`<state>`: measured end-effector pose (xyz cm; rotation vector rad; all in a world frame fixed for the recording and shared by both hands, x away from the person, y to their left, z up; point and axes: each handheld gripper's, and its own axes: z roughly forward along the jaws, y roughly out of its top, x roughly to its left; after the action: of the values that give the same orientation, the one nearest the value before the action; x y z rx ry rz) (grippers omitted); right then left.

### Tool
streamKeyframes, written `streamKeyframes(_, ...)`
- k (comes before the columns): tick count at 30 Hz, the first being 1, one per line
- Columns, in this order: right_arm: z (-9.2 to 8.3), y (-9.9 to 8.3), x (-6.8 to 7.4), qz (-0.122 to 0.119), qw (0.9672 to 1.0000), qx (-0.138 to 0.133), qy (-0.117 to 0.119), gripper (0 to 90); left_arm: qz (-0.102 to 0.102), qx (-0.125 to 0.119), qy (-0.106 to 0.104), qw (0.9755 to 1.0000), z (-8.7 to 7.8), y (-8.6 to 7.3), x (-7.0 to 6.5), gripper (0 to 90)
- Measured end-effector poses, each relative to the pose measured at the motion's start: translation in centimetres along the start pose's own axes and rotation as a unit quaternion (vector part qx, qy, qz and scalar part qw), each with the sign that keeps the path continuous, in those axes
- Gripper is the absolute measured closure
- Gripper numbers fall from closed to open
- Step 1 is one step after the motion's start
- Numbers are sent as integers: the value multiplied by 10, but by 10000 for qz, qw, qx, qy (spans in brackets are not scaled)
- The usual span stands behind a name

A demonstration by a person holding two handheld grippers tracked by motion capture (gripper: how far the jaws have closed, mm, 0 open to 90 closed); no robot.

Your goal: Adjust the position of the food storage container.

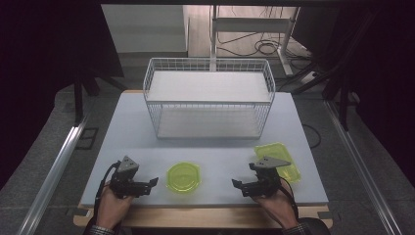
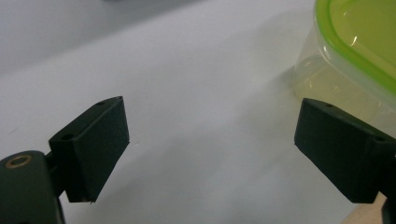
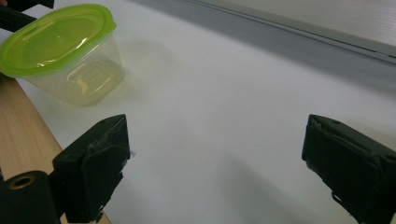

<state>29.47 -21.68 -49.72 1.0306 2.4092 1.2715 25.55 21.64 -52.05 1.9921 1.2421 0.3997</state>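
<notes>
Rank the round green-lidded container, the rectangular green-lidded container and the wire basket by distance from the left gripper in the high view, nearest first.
From the left gripper, jaws open at the table's near left:
1. Round container, just to its right, near edge centre.
2. Rectangular container, far across on the right, partly behind the right gripper.
3. Wire basket, at the table's back, centre.

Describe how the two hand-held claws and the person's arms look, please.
Both the left claw and the right claw are black, each topped by a grey three-cornered plate with dark dots. Each has two flat, blocky black jaws with small screw holes. A black cable trails from each toward the wrist. Dark sleeve cuffs show at the bottom edge.
</notes>
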Motion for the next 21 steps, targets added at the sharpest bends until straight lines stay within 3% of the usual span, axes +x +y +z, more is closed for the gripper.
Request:
streamKeyframes(4,-1,0,1,-56,10000,-35,-39,96,50,-5,227,9997,-1,2,-1,63)
streamKeyframes(8,-2,0,0,-56,10000,-38,-71,96,98,82,298,9995,-3,4,-4,41)
streamKeyframes(12,-2,0,-1,-41,9999,-54,-80,96,9,-116,107,9999,-10,10,-8,109)
streamKeyframes(17,0,-1,0,-95,9999,-27,-89,96,220,-401,-119,9989,-20,19,-22,215)
streamKeyframes(21,-1,0,0,-137,9998,-10,-176,96,224,-605,-290,9975,-27,25,-32,324)
